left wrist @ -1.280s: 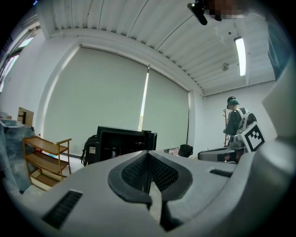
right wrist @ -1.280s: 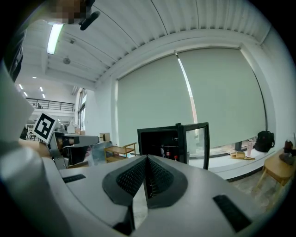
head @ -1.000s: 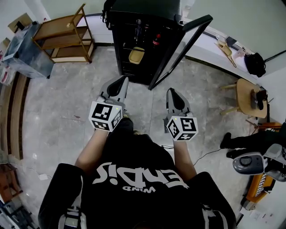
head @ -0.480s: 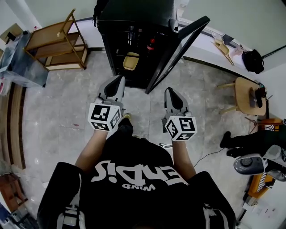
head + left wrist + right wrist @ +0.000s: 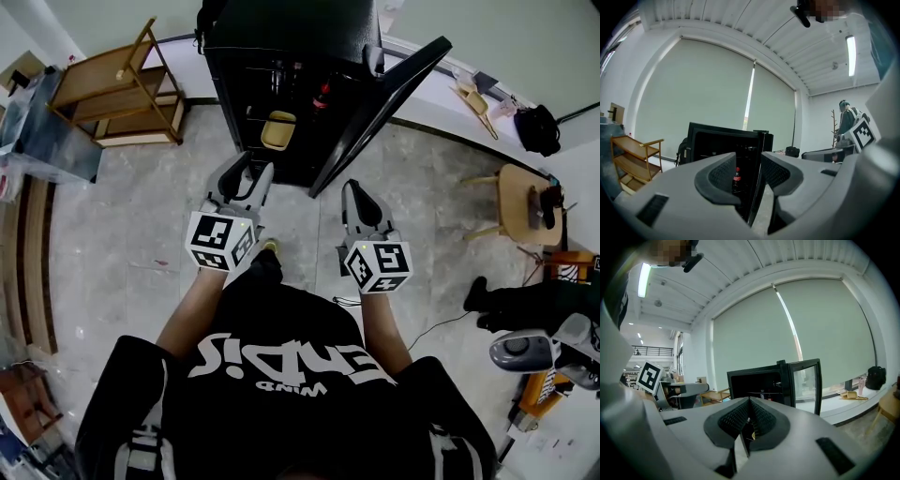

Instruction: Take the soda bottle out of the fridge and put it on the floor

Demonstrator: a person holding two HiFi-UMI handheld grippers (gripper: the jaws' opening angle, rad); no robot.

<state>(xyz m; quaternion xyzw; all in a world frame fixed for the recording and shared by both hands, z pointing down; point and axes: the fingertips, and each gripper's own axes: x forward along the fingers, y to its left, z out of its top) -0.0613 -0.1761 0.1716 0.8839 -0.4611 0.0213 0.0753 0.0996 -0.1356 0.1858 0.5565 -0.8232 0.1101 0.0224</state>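
Note:
The black fridge (image 5: 281, 56) stands on the floor ahead, its glass door (image 5: 380, 108) swung open to the right. Inside, a soda bottle (image 5: 323, 93) with a red cap stands upright on a shelf. In the left gripper view the bottle (image 5: 736, 177) shows far off through the gap between the jaws. My left gripper (image 5: 246, 174) is held short of the fridge; its jaws are opening and hold nothing. My right gripper (image 5: 356, 193) is level with it, below the door, shut and empty (image 5: 749, 414).
A yellow container (image 5: 278, 129) sits low in the fridge. A wooden shelf cart (image 5: 117, 84) and a grey box (image 5: 47, 122) stand at the left. At the right are a round stool (image 5: 523, 197), a black bag (image 5: 536, 127) and a white ledge (image 5: 441, 94).
The left gripper's jaws have parted; they were shut before. Both grippers stand slightly nearer the fridge. The right gripper stays shut.

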